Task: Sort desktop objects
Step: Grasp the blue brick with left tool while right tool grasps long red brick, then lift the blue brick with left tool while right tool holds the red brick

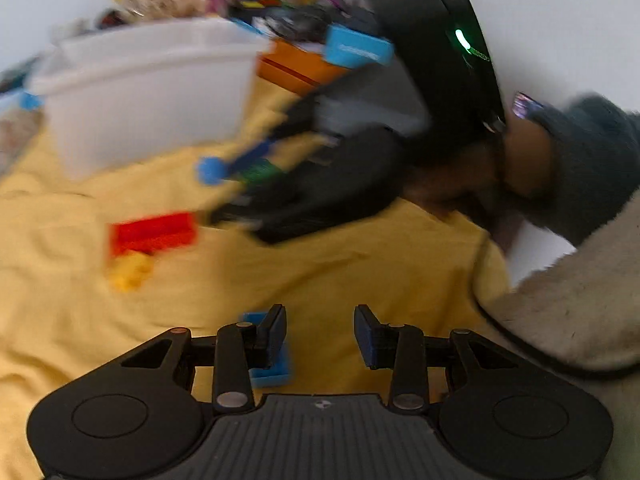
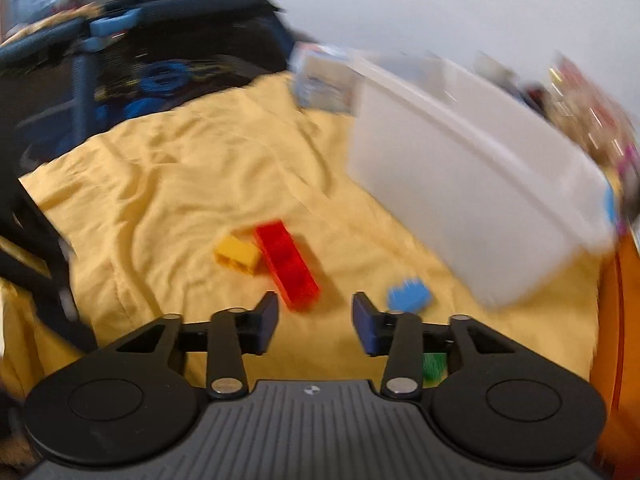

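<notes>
Yellow cloth (image 2: 168, 184): white bin (image 2: 472, 184), contents hidden.

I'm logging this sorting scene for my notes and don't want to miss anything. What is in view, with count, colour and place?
Long brick: one, red, mid cloth, beside the yellow one.
Short brick: one, yellow, close by the red brick's end.
Blue brick: one, blue, near the bin's foot.
Green brick: one, green, partly hidden under the right gripper.
Bin: one, white, on the cloth's far side.
Cloth: one, yellow, wrinkled, under everything.
Box: one, orange, behind the bin.
Background clutter: blurred, cannot identify.
Left gripper: black, jaws open, holding nothing.
Right gripper: black, jaws open, holding nothing.
Hand: one, holding the right gripper, grey sleeve.
</notes>
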A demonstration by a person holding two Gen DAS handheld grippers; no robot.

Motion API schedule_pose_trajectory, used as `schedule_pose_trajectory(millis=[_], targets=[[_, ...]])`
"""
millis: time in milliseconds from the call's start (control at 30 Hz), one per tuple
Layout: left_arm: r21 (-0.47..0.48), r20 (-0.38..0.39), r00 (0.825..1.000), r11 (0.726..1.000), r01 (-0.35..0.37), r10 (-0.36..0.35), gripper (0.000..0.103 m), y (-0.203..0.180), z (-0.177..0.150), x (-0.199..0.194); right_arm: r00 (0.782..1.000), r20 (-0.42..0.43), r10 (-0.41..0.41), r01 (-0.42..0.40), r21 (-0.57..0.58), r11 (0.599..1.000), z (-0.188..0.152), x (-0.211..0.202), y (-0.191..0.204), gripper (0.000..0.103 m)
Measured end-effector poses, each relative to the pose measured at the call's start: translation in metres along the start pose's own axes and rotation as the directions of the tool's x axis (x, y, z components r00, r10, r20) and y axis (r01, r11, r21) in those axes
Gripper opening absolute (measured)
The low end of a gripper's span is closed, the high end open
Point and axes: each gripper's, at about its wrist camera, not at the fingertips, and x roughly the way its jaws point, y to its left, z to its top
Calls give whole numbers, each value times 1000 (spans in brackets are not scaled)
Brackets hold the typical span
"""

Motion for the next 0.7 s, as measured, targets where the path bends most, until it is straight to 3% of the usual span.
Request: schedule_pose_trajectory(millis=[33,167,300,367,500,600,633,700], targets=[[-15,-17,1000,1000,14,-15,41,2,-1,7,1000,5,23,-23,-36,999,4,3,3,41],[-16,-52,994,996,-93,92,41,13,-7,20,999,6,49,-47,-171,984,14,23,19,41],[-65,-38,983,981,-183,181,41,27,-12,17,998,-42,-46,33,-262,964,14,53,30,41],[-77,-41,975,973,-219,216,41,33,-13,16,994,-77,-73,51,-259,965,11,63,28,35],[-98,-36,963,958,-269,266,43,43,-18,11,996,-93,-15,6,-102,995,9,49,9,31],[-82,-37,950,946,-312,310,43,47,-22,10,992,-112,51,-41,94,995,3,30,-10,31],[-89,-34,951,947,-308,306,43,46,-22,9,989,-116,89,-68,176,982,-1,24,-17,31],[-117,-25,959,952,-283,282,43,51,-23,5,968,-114,222,-163,387,908,-13,14,-35,31]])
